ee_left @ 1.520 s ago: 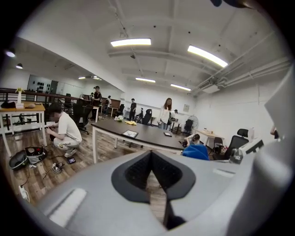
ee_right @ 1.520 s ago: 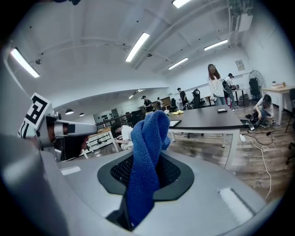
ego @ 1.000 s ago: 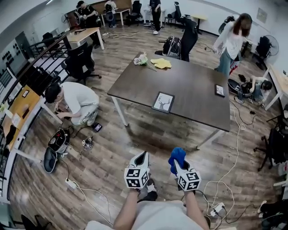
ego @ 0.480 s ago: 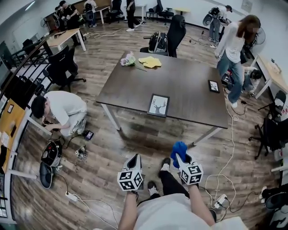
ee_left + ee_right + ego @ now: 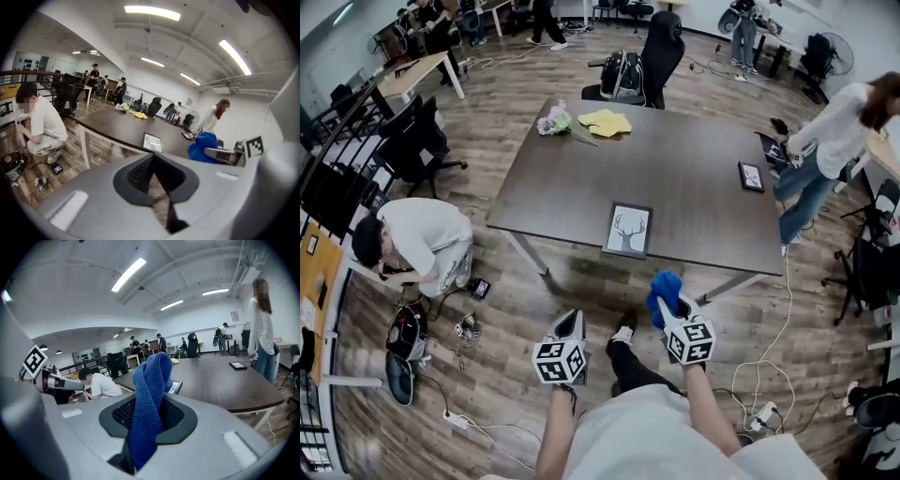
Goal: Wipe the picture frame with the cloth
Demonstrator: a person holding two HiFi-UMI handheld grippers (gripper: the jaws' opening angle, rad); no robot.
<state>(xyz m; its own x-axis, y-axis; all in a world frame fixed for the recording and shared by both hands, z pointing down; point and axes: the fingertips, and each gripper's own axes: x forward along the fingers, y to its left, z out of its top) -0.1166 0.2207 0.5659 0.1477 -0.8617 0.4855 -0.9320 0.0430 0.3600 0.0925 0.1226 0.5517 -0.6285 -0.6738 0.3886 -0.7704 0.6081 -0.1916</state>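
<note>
A black picture frame [image 5: 628, 230] with a deer drawing lies flat near the front edge of the dark table [image 5: 703, 220]. Both grippers hang over the floor, short of that edge. My right gripper [image 5: 669, 307] is shut on a blue cloth [image 5: 663, 292], which sticks up out of the jaws as a folded bunch [image 5: 150, 399]. My left gripper [image 5: 571, 323] is shut with nothing in it, its jaws meeting in a thin line [image 5: 153, 163]. The left gripper view shows the frame [image 5: 152, 142] ahead on the table, with the blue cloth [image 5: 202, 146] to its right.
A person in a white shirt [image 5: 427, 239] crouches on the floor left of the table among cables and gear [image 5: 408, 333]. Another person [image 5: 834, 141] stands at the table's right side. A yellow cloth [image 5: 605, 122], flowers [image 5: 553, 120] and a small dark frame [image 5: 751, 175] lie on the table.
Both grippers have come closer to the table's front edge, and the frame now sits nearer in view. The standing person has moved off to the right.
</note>
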